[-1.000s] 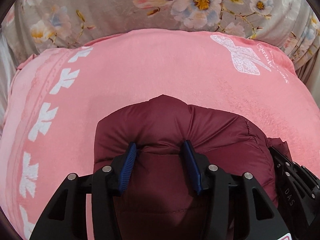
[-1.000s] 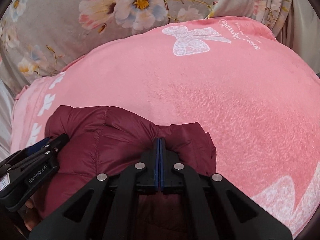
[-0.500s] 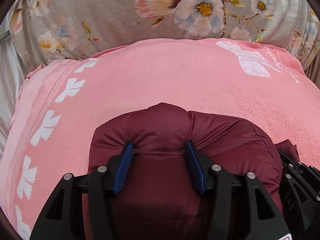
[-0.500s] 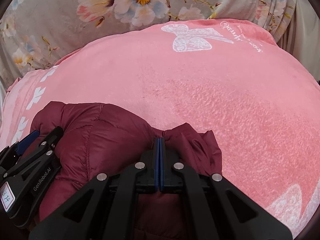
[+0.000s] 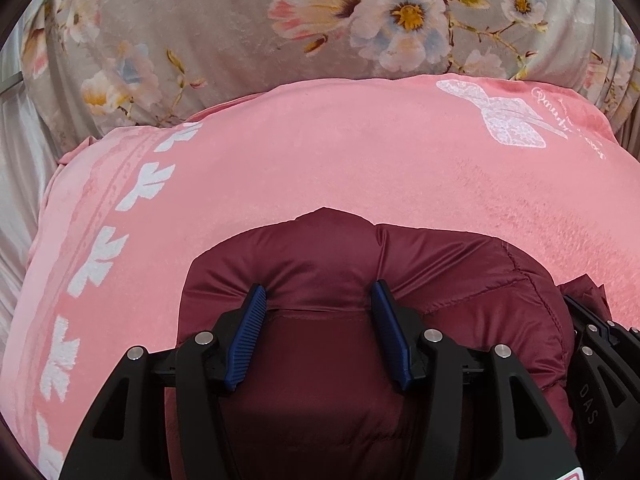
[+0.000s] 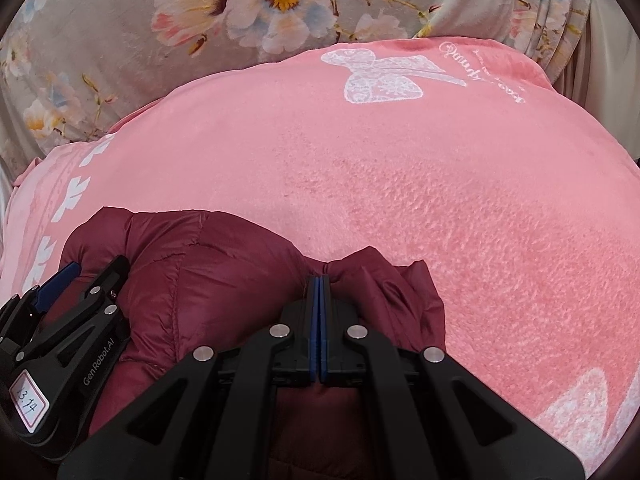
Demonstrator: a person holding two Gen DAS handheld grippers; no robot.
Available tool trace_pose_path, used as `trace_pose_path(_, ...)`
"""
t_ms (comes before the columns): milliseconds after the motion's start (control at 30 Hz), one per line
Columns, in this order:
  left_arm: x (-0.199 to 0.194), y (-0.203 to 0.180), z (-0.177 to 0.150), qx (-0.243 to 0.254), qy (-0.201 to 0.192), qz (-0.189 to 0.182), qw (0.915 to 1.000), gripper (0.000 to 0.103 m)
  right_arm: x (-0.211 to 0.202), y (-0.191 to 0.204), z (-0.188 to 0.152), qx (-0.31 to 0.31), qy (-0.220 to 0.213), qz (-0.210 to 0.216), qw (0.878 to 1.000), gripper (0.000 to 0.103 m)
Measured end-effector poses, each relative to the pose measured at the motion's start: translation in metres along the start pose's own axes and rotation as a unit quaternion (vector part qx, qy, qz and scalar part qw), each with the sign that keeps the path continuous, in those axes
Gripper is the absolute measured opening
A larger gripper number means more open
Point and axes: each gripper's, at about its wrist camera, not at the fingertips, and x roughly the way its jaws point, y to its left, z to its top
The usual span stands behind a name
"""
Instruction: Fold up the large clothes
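A dark red puffer jacket (image 5: 320, 248) lies bunched on a pink blanket (image 5: 320, 160). My left gripper (image 5: 318, 296) has its blue pads wide apart, with a thick fold of the jacket bulging between them and touching both. My right gripper (image 6: 319, 284) is shut, its pads pinched on a thin edge of the jacket (image 6: 224, 280). The left gripper also shows at the lower left of the right wrist view (image 6: 60, 292). The right gripper's body shows at the right edge of the left wrist view (image 5: 600, 360).
The pink blanket (image 6: 400, 180) has white leaf prints along its left border and a white bow print at the back. Behind it lies a grey floral quilt (image 5: 240, 32). A pale sheet (image 5: 16, 160) shows at the far left.
Both grippers have drawn back toward me with the jacket, so more blanket and floral quilt show beyond it. The grips look the same.
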Motion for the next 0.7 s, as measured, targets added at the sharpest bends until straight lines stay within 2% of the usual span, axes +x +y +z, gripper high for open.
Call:
trace_pose_path(267, -0.001, 0.0, 0.001, 0.002, 0.004, 0.002, 1.0, 0.054, 0.0, -0.003, 0.001, 0.007, 0.004, 0.012, 1.0, 0.0)
trace_pose_path(333, -0.004, 0.007, 0.001, -0.004, 0.01, -0.013, 0.9999, 0.057, -0.005, -0.01, 0.004, 0.016, 0.01, 0.024, 1.0, 0.0)
trace_pose_path(400, -0.018, 0.019, 0.002, -0.002, 0.026, -0.035, 0.999, 0.061, -0.026, -0.022, 0.003, 0.033, 0.008, 0.026, 0.999, 0.0)
trace_pose_path(467, -0.042, 0.039, -0.002, -0.017, 0.032, -0.058, 0.9976, 0.072, -0.054, -0.034, -0.004, 0.043, -0.009, 0.041, 0.998, 0.02)
trace_pose_path(500, -0.05, 0.045, -0.004, -0.023, 0.034, -0.063, 0.9972, 0.081, -0.067, -0.041, -0.011, 0.043, -0.009, 0.04, 0.998, 0.044)
trace_pose_path(533, -0.058, 0.054, -0.009, -0.03, 0.038, -0.067, 0.9966, 0.086, -0.076, -0.047, -0.018, 0.043, -0.007, 0.034, 0.998, 0.056)
trace_pose_path(567, -0.064, 0.065, -0.014, -0.042, 0.051, -0.071, 0.9953, 0.087, -0.082, -0.052, -0.025, 0.044, -0.005, 0.037, 0.998, 0.056)
trace_pose_path(633, -0.068, 0.077, -0.025, -0.059, 0.074, -0.084, 0.992, 0.087, -0.091, -0.06, -0.044, 0.046, 0.015, 0.075, 0.996, 0.056)
trace_pose_path(700, -0.066, 0.088, -0.038, -0.08, 0.106, -0.109, 0.9851, 0.087, -0.093, -0.063, -0.058, 0.05, 0.032, 0.091, 0.994, 0.058)
